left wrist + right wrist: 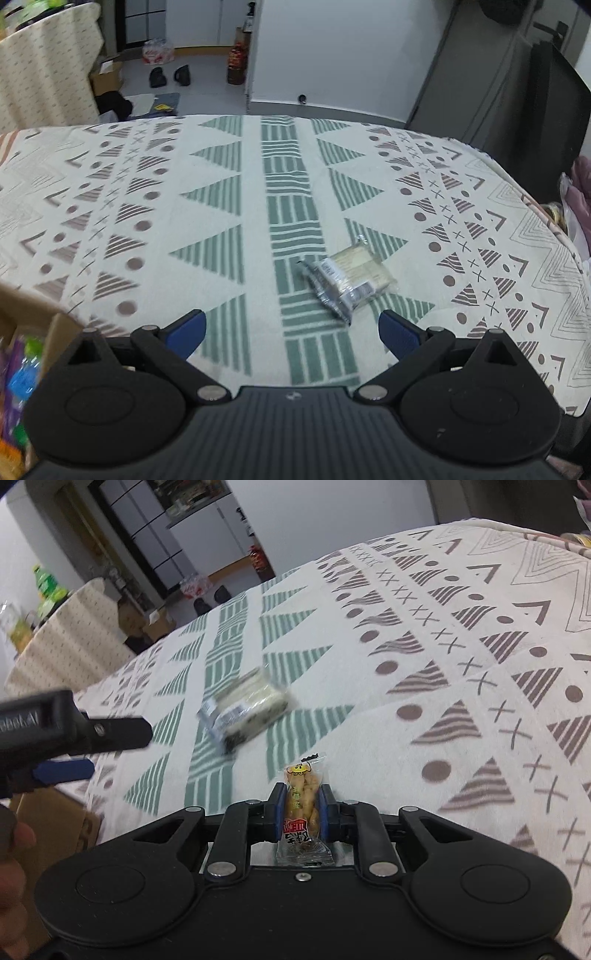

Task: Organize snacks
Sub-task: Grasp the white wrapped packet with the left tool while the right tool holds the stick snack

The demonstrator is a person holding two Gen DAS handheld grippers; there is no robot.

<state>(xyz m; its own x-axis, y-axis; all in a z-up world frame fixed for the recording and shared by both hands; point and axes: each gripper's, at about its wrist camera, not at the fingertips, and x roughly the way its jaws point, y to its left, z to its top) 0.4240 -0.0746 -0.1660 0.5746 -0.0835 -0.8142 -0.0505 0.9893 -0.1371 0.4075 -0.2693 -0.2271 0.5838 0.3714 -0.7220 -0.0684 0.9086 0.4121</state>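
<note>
On the cream cloth-covered table point(207, 158) with green and brown geometric print, a clear-wrapped pale cracker pack point(351, 278) lies mid-surface, just ahead of the spread left gripper point(291, 328), likely the next pick, while the right gripper point(300, 808) pinches a small orange twisted-snack packet point(303, 808) awaiting stowage.

**Readable print: little, and mostly partial**

The clear, narrow plastic snack packet with golden twisted sticks inside point(303, 805) carries a red label panel with white Chinese characters near its lower end, and green characters run up its middle; none can be read with certainty. The black body of the other handheld gripper point(55, 720) bears pale lettering, blurred, ending in "AI". The clear-wrapped pale biscuit pack point(349, 278) has an illegible label.
</note>
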